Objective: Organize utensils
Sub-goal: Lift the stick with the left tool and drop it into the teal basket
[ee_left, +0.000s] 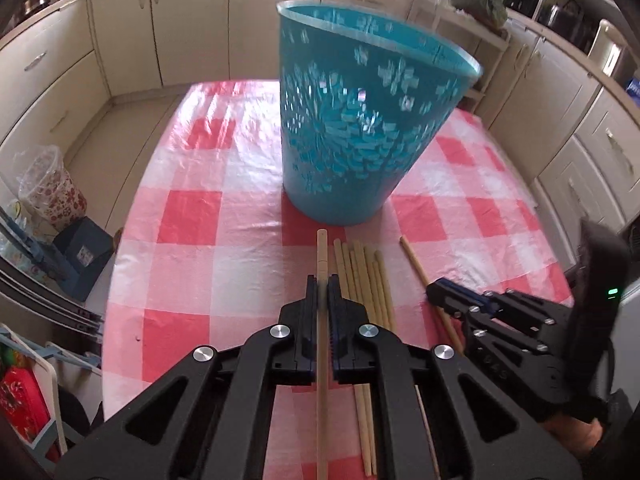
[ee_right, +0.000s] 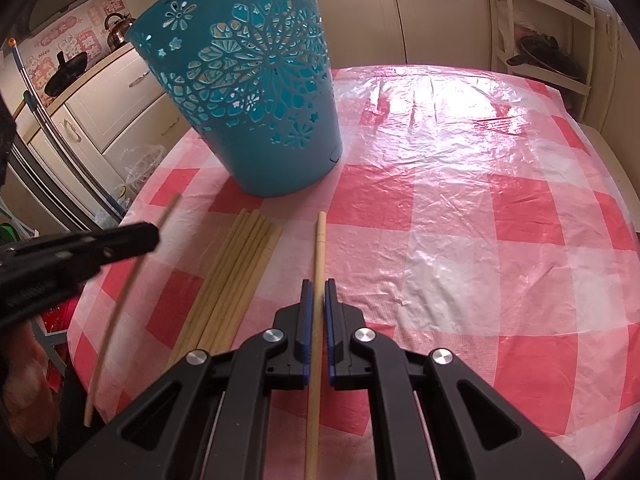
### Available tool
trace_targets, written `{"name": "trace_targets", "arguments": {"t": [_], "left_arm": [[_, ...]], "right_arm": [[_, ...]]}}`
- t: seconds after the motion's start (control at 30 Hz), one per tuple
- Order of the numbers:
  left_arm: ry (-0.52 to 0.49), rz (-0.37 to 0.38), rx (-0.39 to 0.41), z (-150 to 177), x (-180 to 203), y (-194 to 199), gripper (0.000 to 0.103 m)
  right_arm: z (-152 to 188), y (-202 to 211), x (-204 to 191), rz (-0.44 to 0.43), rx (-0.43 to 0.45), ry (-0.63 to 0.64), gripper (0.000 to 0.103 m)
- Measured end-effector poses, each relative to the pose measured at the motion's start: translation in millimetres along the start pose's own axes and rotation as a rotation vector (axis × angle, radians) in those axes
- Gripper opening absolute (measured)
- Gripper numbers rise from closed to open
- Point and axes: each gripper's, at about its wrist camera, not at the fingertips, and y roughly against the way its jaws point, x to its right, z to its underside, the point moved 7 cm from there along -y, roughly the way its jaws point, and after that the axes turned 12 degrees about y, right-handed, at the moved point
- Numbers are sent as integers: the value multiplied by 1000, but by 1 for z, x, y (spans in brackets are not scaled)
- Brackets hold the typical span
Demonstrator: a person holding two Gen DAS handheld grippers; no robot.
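A teal cut-out basket stands upright on the red-and-white checked tablecloth; it also shows in the right wrist view. My left gripper is shut on a wooden chopstick, held above the cloth, pointing at the basket. My right gripper is shut on another chopstick. A bundle of several chopsticks lies on the cloth between both grippers, also in the right wrist view. The right gripper shows at the right of the left wrist view, the left gripper at the left of the right wrist view.
Cream kitchen cabinets run around the table. A shelf rack stands behind the table's far right. A floral container sits on the floor at the left. The tablecloth's right half is covered with wrinkled plastic film.
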Motion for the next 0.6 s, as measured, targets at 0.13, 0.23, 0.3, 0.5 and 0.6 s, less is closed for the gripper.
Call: {"name": "trace_targets", "arguments": {"t": [0.13, 0.23, 0.3, 0.5, 0.6], "left_arm": [[42, 117, 118, -35, 3, 64, 5], [54, 179, 223, -68, 14, 106, 5], [52, 210, 311, -94, 25, 130, 5], [67, 188, 568, -169, 66, 148, 5], [103, 120, 651, -204, 76, 128, 5]], "right_arm": [[0, 1, 2, -7, 4, -9, 6], [0, 1, 3, -7, 6, -8, 6], [1, 1, 4, -8, 7, -7, 6], [0, 1, 1, -16, 12, 8, 12], [-1, 0, -5, -19, 13, 35, 20]]}}
